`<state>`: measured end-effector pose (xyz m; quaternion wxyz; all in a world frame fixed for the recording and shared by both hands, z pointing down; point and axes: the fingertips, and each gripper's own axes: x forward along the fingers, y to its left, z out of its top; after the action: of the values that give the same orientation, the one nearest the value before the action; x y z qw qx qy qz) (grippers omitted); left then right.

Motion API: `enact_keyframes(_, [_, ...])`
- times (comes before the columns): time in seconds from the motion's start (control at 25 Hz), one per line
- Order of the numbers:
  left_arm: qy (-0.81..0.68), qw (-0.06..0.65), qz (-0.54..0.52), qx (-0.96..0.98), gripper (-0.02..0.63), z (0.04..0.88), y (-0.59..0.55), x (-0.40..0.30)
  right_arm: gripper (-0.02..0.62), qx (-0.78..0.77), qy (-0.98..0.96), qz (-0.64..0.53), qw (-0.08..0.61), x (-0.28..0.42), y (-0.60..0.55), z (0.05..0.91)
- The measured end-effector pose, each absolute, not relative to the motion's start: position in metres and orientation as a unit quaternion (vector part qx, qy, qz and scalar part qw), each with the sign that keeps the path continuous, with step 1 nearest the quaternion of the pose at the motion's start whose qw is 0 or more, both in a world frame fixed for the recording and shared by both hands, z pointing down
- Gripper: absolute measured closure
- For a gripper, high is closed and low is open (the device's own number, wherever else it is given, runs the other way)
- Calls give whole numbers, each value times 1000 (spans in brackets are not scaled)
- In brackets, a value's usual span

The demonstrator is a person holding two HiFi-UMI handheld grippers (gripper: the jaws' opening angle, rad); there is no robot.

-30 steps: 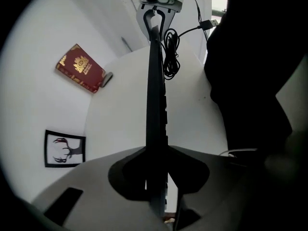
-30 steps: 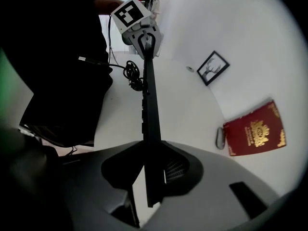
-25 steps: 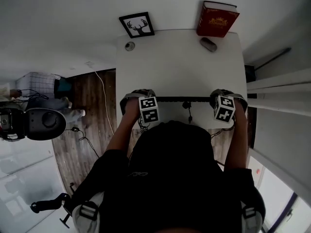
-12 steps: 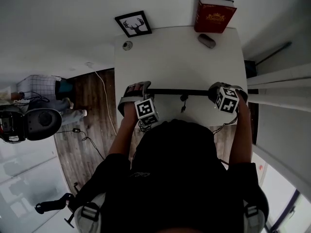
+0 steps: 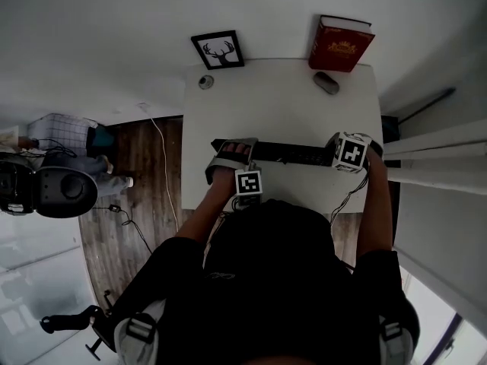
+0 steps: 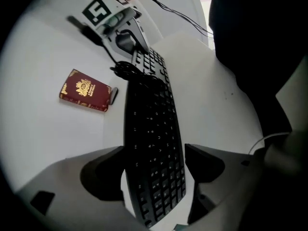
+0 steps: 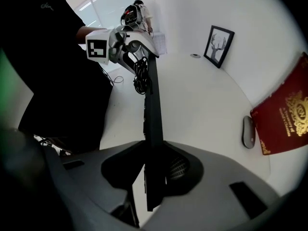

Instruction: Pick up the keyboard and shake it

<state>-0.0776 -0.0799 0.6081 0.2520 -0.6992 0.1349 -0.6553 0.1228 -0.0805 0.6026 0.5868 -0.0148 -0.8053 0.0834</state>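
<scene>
The long black keyboard point(image 5: 283, 153) stretches, tilted, across the near part of the white surface point(image 5: 274, 101). The right gripper point(image 7: 154, 170) has its jaws clenched on the keyboard's right end. The left gripper point(image 6: 155, 166) has just been opening its jaws, which now stand released, with the keyboard's left end between them.

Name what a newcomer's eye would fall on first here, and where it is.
A long black keyboard spans the near half of the white table, its right end clamped in the right tongs. The left tongs straddle its other end; their jaws have just been opening and do not press it. A red book stands at the far right corner.
</scene>
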Motion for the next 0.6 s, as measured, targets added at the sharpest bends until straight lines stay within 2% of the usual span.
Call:
enact_keyframes(0.08, [133,261,-662,-690,220,619,-90,-75,483,-19,-804,91,587,123,-84,604])
enact_keyframes(0.48, [118,217,-677,-693,236,625,-106,-66,459,-11,-811,91,578,124,-95,609])
enact_keyframes(0.56, [111,215,-682,-690,236,627,-106,-68,436,6,-811,75,580,124,-101,608])
enact_keyframes(0.6, [103,211,-684,-690,236,628,-106,-69,399,20,-808,61,585,125,-105,607])
